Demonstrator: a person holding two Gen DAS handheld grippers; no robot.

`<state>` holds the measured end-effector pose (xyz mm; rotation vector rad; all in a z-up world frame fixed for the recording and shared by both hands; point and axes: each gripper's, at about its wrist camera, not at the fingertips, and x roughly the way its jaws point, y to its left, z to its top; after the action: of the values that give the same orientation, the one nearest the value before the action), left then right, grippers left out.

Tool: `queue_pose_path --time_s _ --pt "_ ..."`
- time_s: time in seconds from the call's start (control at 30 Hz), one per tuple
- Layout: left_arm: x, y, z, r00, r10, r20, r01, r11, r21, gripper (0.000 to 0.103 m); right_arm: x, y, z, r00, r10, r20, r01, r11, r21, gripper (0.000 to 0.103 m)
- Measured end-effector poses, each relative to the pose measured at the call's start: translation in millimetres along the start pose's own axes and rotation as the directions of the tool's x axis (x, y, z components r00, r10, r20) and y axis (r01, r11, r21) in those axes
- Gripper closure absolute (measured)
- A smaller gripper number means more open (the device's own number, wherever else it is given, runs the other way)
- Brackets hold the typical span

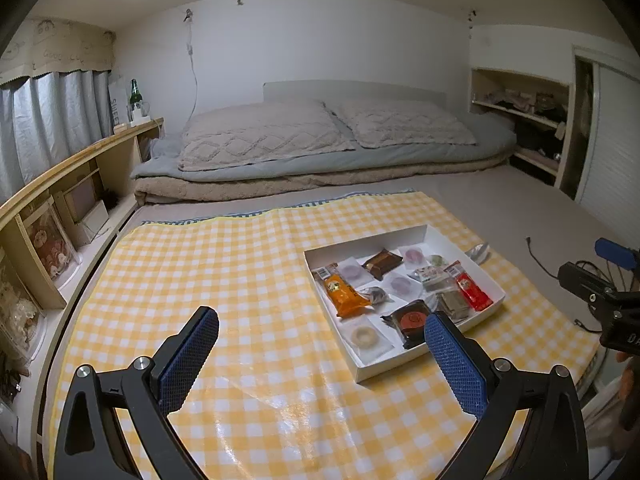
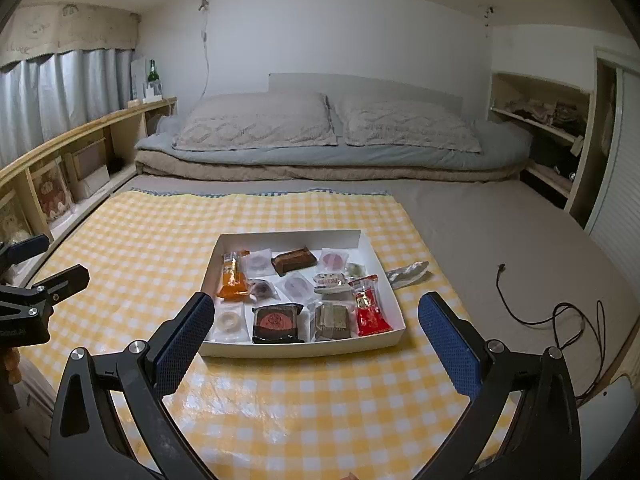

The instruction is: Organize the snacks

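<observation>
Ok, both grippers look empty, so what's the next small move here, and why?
Probably ease the right gripper forward and to its right toward the silver wrapper. It is the only snack lying outside the white box, on the checked cloth by the box's far right corner. Both grippers hang open and empty, and the left gripper is farther off.

Glossy yellow-checked plastic cloth (image 2: 160, 240), shiny with glare near the front. White matt cardboard box (image 2: 304, 349), smooth-walled. Inside, shiny orange wrapper (image 2: 233, 280), shiny red wrapper (image 2: 370, 308), clear film over a pale ring biscuit (image 2: 229, 322). Crinkled silver foil packet (image 2: 408, 274) beside the box. Rough knitted-looking cloth on the pillows (image 2: 256, 122). Pale bare wood shelf (image 1: 80, 160). Green glass bottle (image 1: 135, 94). Textured blue rubbery pads (image 1: 188, 360), black matt plastic frames, bright metal bolts.
</observation>
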<state>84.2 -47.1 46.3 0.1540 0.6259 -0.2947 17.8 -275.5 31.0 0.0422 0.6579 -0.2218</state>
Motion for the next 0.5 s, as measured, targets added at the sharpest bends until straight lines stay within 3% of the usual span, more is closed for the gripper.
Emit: queue_pose_path --time_s 0.5 --pt "-3.0 -9.0 -2.9 1.000 0.011 0.013 -0.011 1.000 -0.010 0.000 -1.3 -0.3 0.1 1.000 0.003 0.007 -0.003 1.000 -0.003 0.000"
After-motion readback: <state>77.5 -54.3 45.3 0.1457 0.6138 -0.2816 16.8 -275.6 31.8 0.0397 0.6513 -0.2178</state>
